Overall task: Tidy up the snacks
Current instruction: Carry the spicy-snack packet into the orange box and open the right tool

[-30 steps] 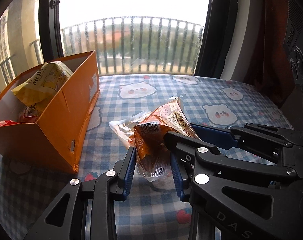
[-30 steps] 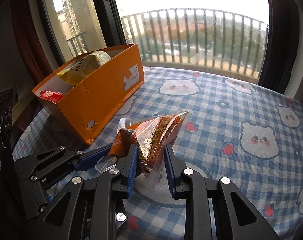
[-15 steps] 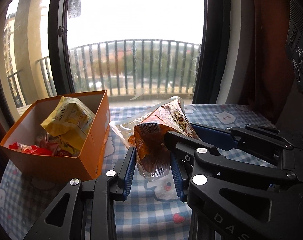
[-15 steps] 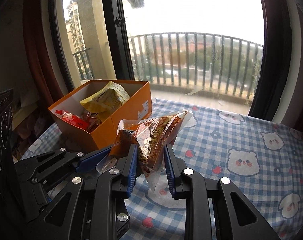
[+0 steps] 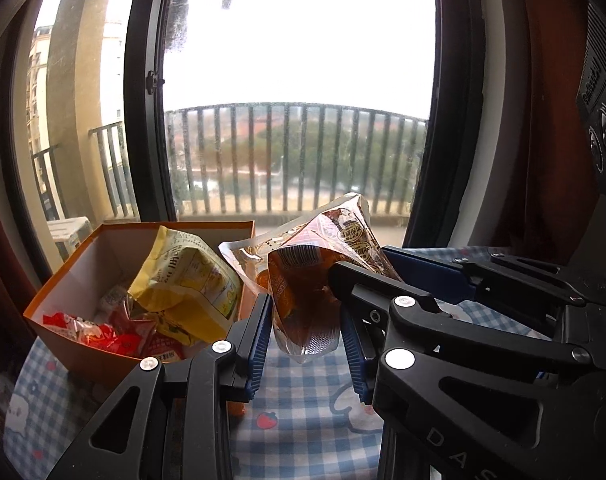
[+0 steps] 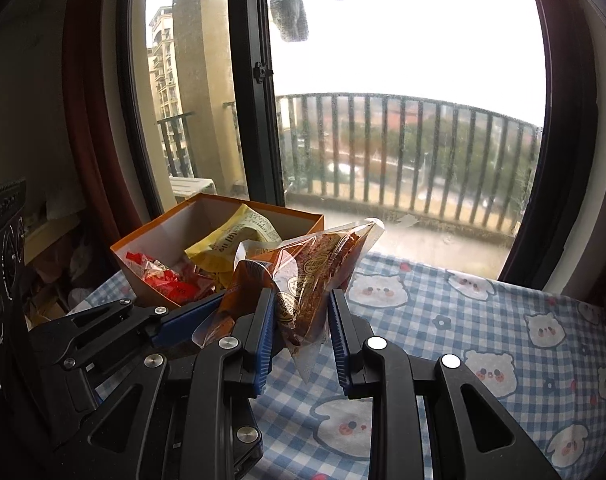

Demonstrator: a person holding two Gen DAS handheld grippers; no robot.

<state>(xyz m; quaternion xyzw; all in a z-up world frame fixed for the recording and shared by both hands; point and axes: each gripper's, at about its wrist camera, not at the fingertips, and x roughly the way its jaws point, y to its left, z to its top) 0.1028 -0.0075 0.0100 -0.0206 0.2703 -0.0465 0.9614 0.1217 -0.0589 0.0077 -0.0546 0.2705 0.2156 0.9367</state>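
Observation:
An orange and clear snack bag [image 5: 303, 300] hangs in the air above the checked tablecloth, held from both sides. My left gripper [image 5: 307, 332] is shut on its lower part, blue pads pressing both faces. My right gripper [image 6: 301, 320] is shut on the same snack bag [image 6: 307, 276], and in the left wrist view it reaches in from the right [image 5: 383, 280]. The left gripper shows at the lower left of the right wrist view [image 6: 175, 320]. Just left of the bag stands the open orange box [image 5: 63, 280] [image 6: 151, 236], holding a yellow bag [image 5: 191, 280] and red packets [image 5: 103, 332].
The table wears a blue checked cloth with bear prints [image 6: 483, 320]. A large window with a dark frame [image 5: 143, 120] and a balcony railing lies behind it. Red curtains hang at the sides. A dark device with knobs [image 5: 603, 140] sits at the edge of view.
Both grippers have risen together with the snack bag, lifting it off the cloth. The view now looks down into the orange box, which sits lower in frame.

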